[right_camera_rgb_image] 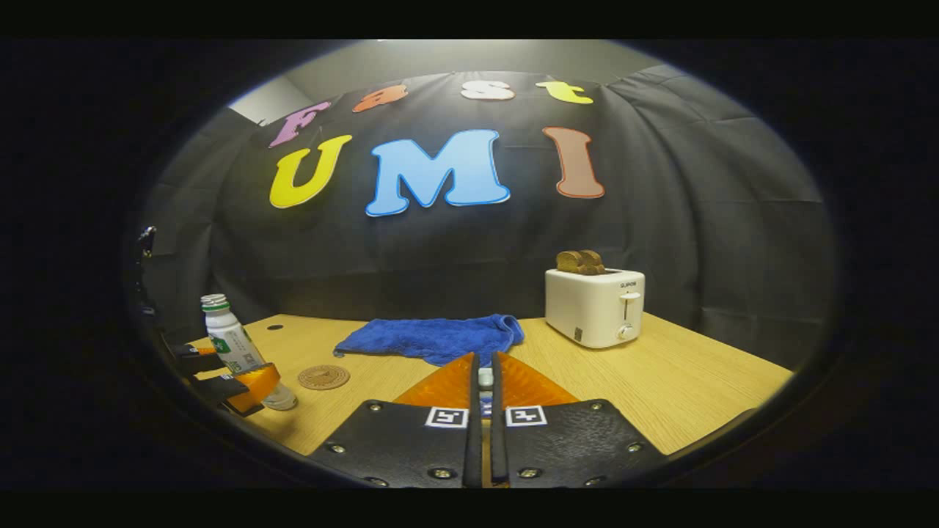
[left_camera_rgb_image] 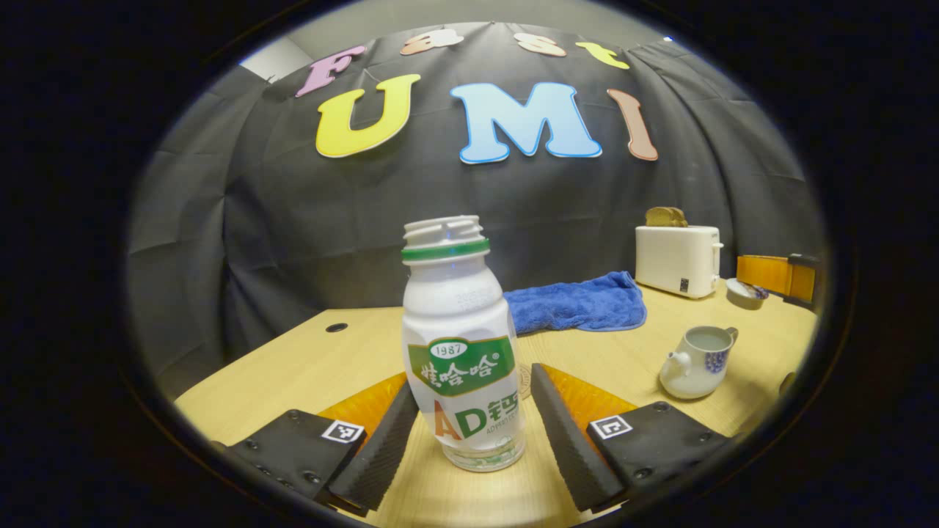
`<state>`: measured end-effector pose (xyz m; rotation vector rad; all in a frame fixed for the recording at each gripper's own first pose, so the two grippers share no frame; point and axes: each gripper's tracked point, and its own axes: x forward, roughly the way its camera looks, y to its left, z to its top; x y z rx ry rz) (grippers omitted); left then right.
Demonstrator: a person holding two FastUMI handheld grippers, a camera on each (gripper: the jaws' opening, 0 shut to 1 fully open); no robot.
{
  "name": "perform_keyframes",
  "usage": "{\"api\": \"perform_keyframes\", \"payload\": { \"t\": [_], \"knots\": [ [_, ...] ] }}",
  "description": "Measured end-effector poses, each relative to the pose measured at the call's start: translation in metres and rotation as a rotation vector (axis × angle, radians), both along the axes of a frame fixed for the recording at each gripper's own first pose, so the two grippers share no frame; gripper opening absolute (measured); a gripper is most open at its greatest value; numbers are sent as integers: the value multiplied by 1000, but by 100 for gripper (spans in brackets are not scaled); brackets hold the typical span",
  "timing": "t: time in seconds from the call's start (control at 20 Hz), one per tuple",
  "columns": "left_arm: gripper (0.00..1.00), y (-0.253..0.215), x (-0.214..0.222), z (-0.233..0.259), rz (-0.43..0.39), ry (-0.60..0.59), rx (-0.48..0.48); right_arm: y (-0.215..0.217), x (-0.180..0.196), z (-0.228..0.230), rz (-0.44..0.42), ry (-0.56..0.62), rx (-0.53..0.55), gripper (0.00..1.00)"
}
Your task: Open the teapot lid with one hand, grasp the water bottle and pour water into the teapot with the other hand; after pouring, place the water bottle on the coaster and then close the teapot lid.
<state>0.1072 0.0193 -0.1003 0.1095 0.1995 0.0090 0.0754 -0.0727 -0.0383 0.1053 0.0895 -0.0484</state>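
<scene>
**Bottle between spread left fingers, lid pinched in right**

Left gripper [left_camera_rgb_image: 467, 433] is spread wide around the water bottle [left_camera_rgb_image: 462, 352]; the left finger looks touching or nearly touching the label, the right one stands clear. No squeeze yet. The bottle stands upright on the wooden table [left_camera_rgb_image: 293, 367], cap off, neck open. In the right gripper view the same bottle [right_camera_rgb_image: 231, 345] sits at far left with the left gripper [right_camera_rgb_image: 220, 378] around its lower half, and the round coaster [right_camera_rgb_image: 323, 377] lies just beside it, apart from the base.

The teapot [left_camera_rgb_image: 693, 363] stands well right of the bottle, lid off, mouth open, some liquid seems to sit inside (hard to be sure at this size). Right gripper [right_camera_rgb_image: 484, 381] is pressed nearly together on a small pale thing between its fingers, likely the teapot lid [right_camera_rgb_image: 485, 377]; mostly hidden.

Handling, as judgement: thin plastic bottle, light, walls likely flex under a hard squeeze. The glossy label could slip. The clear bottom shows little liquid, so it is probably near empty and tips easily. Best hold is the straight labelled belly, low to middle, below the shoulder; the threaded neck is too narrow and top-heavy to steer. The teapot looks ceramic, so brittle; its lid needs a soft set-down.

Blue towel [right_camera_rgb_image: 433, 337] and toaster [right_camera_rgb_image: 594, 304] lie behind, out of the way.
</scene>
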Motion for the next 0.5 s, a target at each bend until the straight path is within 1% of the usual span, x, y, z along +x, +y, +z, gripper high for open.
{"api": "perform_keyframes", "payload": {
  "t": [0.05, 0.2, 0.25, 0.35, 0.5],
  "knots": [
    [100, 0, 1, 1, -3, 1, 3, -2, -1, 0, -2, 2, 3, 5],
    [80, -5, 3, 2, -28, 2, -5, -9, -4, -1, -10, 6, 11, 5],
    [89, -7, 4, 3, -37, 4, 7, -12, -5, -2, -14, 7, 13, 5],
    [89, -8, 6, 8, -45, -2, 66, -20, -7, -4, -22, 10, 17, 5],
    [87, -7, 10, 24, -51, -32, 200, -28, -8, -9, -28, 18, 23, 5]
  ]
}}
